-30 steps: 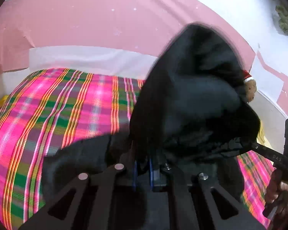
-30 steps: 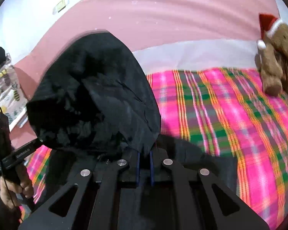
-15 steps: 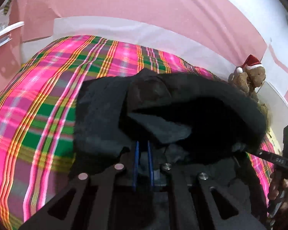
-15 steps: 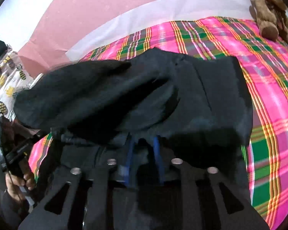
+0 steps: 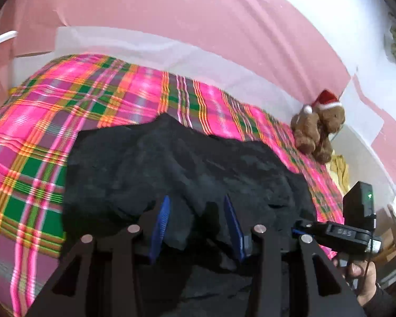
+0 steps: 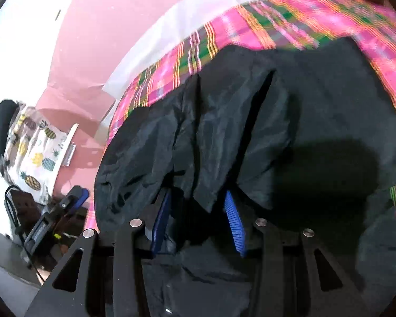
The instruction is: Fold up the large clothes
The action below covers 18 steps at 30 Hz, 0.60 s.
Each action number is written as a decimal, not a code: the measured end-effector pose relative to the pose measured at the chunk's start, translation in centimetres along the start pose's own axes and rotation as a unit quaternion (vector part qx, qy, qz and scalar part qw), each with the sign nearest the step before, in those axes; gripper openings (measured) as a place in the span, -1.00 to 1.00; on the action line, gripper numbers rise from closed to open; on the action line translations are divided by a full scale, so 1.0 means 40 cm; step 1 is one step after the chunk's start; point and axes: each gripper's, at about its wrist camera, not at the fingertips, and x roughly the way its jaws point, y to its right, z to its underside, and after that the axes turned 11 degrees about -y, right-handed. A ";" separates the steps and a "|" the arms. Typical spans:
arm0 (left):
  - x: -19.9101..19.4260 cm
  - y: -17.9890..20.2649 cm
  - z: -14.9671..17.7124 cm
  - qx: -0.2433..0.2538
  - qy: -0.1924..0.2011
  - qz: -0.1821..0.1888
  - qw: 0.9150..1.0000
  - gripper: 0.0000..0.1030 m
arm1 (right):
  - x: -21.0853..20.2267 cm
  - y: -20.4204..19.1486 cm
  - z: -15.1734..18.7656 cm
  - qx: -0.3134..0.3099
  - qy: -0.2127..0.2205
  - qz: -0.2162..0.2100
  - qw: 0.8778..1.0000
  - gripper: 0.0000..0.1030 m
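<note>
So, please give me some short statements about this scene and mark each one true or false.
1. The black garment lies on a plaid bed cover. True.
2. A teddy bear with a red hat sits on the cover. True.
3. The garment is white. False: it is black.
4. The left gripper is clamped shut. False: its jaws are opening, with cloth between them.
5. The right gripper has nothing between its pads. False: black cloth hangs between them as the jaws close.

Bright, even light; fisheye-curved dark corners; right view's upper edge motion-blurred.
</note>
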 end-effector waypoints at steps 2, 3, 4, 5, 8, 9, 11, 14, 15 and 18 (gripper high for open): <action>0.009 0.013 0.013 0.011 -0.003 0.008 1.000 -0.14 | -0.002 -0.013 0.018 -0.009 0.008 0.006 1.000 -0.93; 0.010 0.016 0.022 0.016 -0.002 0.005 1.000 -0.14 | -0.006 -0.021 0.034 -0.019 0.013 0.006 1.000 -0.93; 0.013 0.014 0.032 0.018 -0.002 0.002 1.000 -0.14 | -0.005 -0.030 0.057 -0.028 0.013 0.007 0.999 -0.93; 0.018 0.008 0.041 0.016 -0.004 0.001 1.000 -0.14 | 0.000 -0.034 0.075 -0.031 0.011 0.009 0.999 -0.93; 0.072 -0.024 0.070 -0.001 -0.034 -0.020 0.999 -0.14 | 0.037 -0.007 0.115 -0.024 0.000 0.025 0.999 -0.93; 0.099 -0.035 0.078 -0.004 -0.051 -0.027 0.998 -0.14 | 0.054 0.010 0.117 -0.018 -0.004 0.030 0.999 -0.93; 0.146 -0.057 0.097 -0.008 -0.073 -0.030 0.997 -0.13 | 0.076 0.029 0.114 -0.011 -0.007 0.032 0.999 -0.93; 0.156 -0.057 0.098 -0.008 -0.070 -0.036 0.997 -0.13 | 0.088 0.003 0.108 -0.036 -0.009 0.067 0.997 -0.93; 0.158 -0.052 0.097 -0.006 -0.071 -0.042 0.997 -0.13 | 0.089 -0.007 0.108 -0.044 -0.010 0.077 0.996 -0.92; 0.159 -0.040 0.093 -0.001 -0.074 -0.054 0.996 -0.13 | 0.079 -0.035 0.112 -0.067 -0.006 0.106 0.992 -0.77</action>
